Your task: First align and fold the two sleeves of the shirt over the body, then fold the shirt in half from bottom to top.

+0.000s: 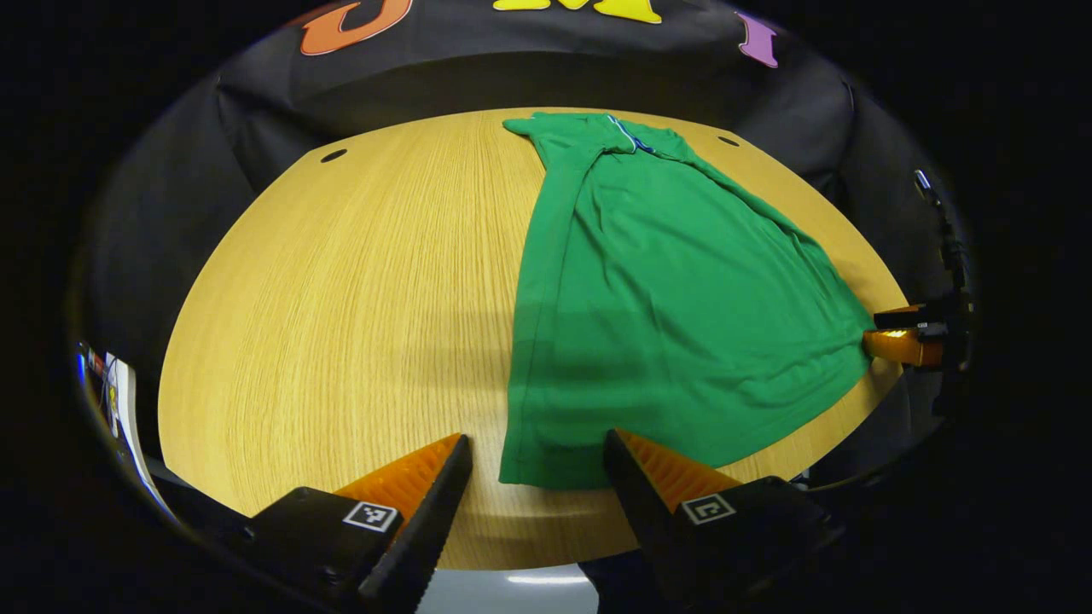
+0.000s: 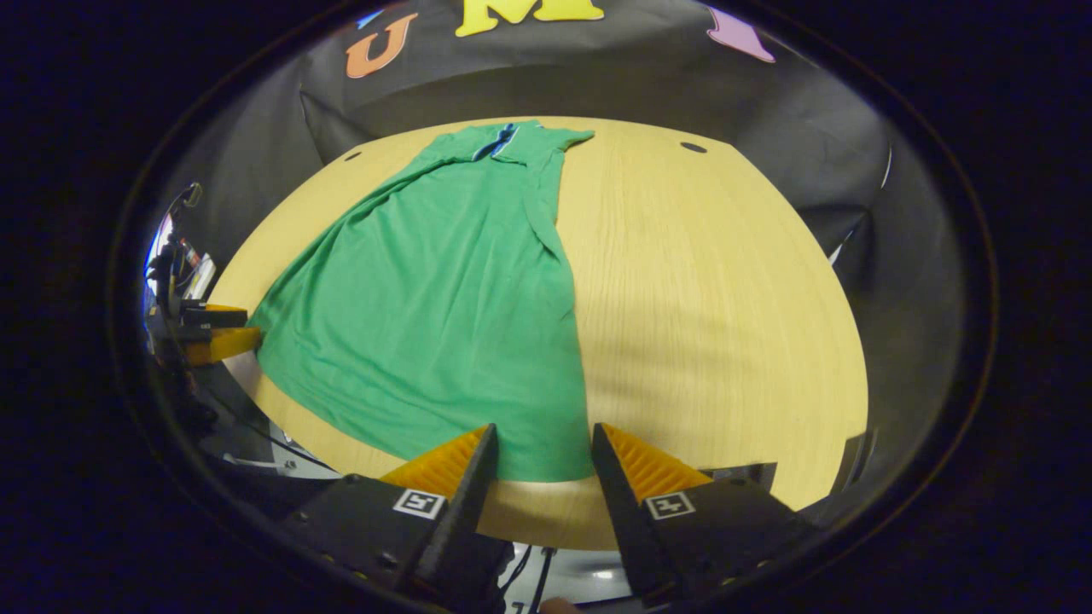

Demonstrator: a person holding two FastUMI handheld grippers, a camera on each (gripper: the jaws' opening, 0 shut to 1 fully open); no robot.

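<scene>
because both sleeves already lie folded over the body, the green shirt (image 1: 674,315) rests lengthwise on the table (image 1: 341,324), collar far; left gripper (image 1: 537,465) and right gripper (image 2: 542,452) gape at its near hem corners, holding nothing.

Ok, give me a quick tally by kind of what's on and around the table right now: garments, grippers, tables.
Green shirt: 1, lying flat with both sleeves folded in
Grippers: 2, left gripper and right gripper, both open at the near hem corners
Wooden table: 1
Total: 4
</scene>
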